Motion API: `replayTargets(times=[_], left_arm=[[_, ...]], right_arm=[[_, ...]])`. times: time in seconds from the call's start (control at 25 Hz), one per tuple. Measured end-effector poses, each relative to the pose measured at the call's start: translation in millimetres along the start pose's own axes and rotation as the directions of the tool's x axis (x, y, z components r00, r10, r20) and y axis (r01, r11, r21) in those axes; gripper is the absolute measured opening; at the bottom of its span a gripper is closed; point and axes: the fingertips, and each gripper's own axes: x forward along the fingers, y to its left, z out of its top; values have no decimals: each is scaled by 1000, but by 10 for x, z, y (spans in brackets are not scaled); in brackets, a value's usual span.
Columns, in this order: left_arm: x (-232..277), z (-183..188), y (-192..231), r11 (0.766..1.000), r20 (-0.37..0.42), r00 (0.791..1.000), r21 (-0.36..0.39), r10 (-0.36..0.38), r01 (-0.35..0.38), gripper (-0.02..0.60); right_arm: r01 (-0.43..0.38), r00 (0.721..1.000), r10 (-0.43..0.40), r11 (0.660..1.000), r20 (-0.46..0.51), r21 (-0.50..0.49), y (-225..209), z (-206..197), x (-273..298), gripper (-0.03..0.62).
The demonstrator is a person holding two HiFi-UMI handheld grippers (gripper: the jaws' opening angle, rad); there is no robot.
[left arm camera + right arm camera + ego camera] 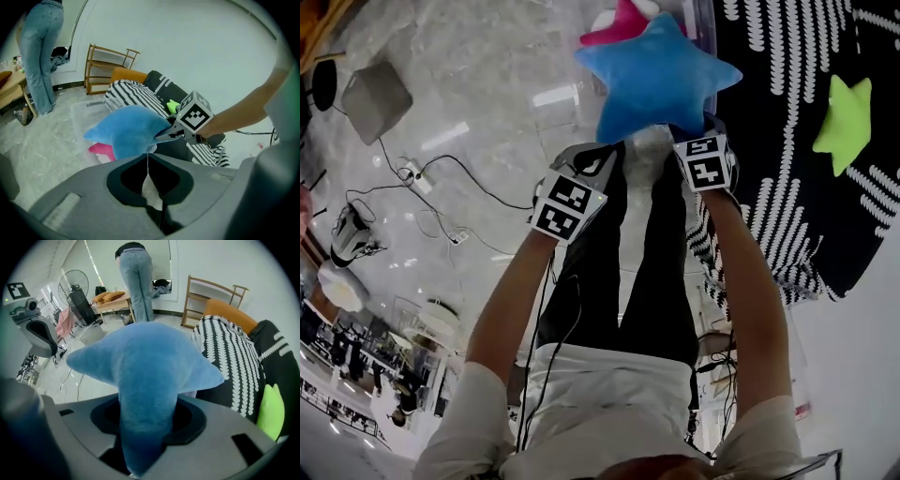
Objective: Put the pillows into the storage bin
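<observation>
The right hand-held gripper point(148, 404) was clamped on 1 arm of the blue star pillow point(150, 357), and that arm ran down between its jaws. The left hand-held gripper point(148, 157) had its jaws closed together, pinching a thin white strip point(152, 187) at the pillow's lower edge. Between the 2, the pillow hung in the air above the floor point(487, 84), at the near side of the clear storage bin point(82, 117). In the head view the arm opposite the gripped one pointed toward the bin. As a 5-armed star it showed no clear long axis. 1 pink pillow point(101, 151) lay inside the bin. 1 green star pillow point(847, 112) lay well apart on the black-and-white patterned sofa point(787, 84), outside the bin.
</observation>
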Motion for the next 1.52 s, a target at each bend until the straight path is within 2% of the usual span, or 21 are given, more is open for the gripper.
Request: replayTargets(times=[0.24,0.32,0.36,0.44,0.52,0.64,0.76,0.96,1.16,1.36,1.52], left_arm=[[-54,-11,48,997,31,999,-67,43,-41,18],[-53,6,54,993,43,997,-96,66,-62,18],[-51,20,51,991,49,996,-110,77,-72,18],[-39,37,23,987,56,994,-133,93,-85,18],[-7,29,-43,984,61,993,-154,100,-89,18],[52,67,-195,971,79,992,-228,96,-76,18],[171,218,-328,959,107,990,-278,95,-62,18],[432,454,-646,965,117,990,-258,80,-47,18],[661,599,-848,977,93,994,-211,55,-34,18],[893,735,-1121,987,52,999,-159,17,-8,18],[1169,904,-1324,993,24,1000,-115,-15,18,18]], right_arm=[[-19,1000,19,999,-1,-36,16,87,96,213],[-13,1000,15,998,27,-59,-26,150,94,216],[-3,999,7,997,53,-74,-58,199,92,237],[5,996,3,996,87,-93,-111,258,112,365],[-38,997,43,996,62,-80,-126,215,146,455],[-97,995,98,990,10,-99,-163,149,112,482],[-114,993,117,984,12,-138,-318,187,63,482],[-121,991,126,985,35,-125,-621,126,-79,482],[-111,992,115,990,42,-89,-888,-68,-171,482],[-88,995,85,995,49,56,-1350,-467,-390,482],[-48,998,40,979,41,198,-1900,-886,-487,482]])
